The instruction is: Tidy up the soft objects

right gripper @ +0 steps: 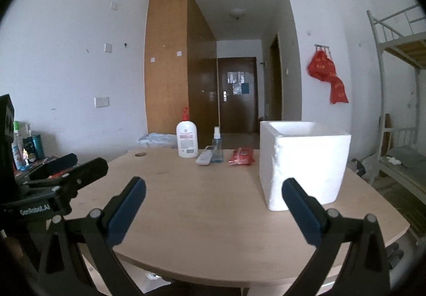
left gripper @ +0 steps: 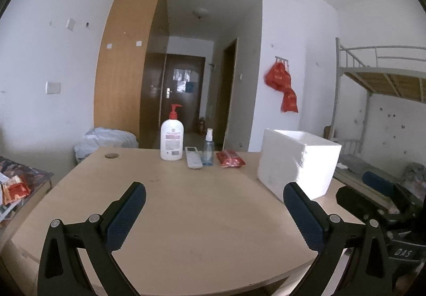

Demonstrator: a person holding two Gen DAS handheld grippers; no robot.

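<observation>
Red packet [left gripper: 230, 158] flat on desk [left gripper: 186, 216], long axis approx. front-to-back; left claw [left gripper: 214, 200] & right claw [right gripper: 213, 195] wide, empty.

1. Left gripper [left gripper: 214, 196]: jaws spread wide, nothing between them. Both fingers carry dark blue textured pads [left gripper: 125, 219] on black linkage arms. The unit points level and forward.

2. Right gripper [right gripper: 213, 191]: jaws spread wide, nothing between them. Blue pads [right gripper: 303, 212] face inward on black arms. Attitude is level and forward.

3. In the right wrist view the left gripper shows at the left edge, side-on, roughly level with the right one and close beside it.

4. No hand or sleeve can be made out.
</observation>
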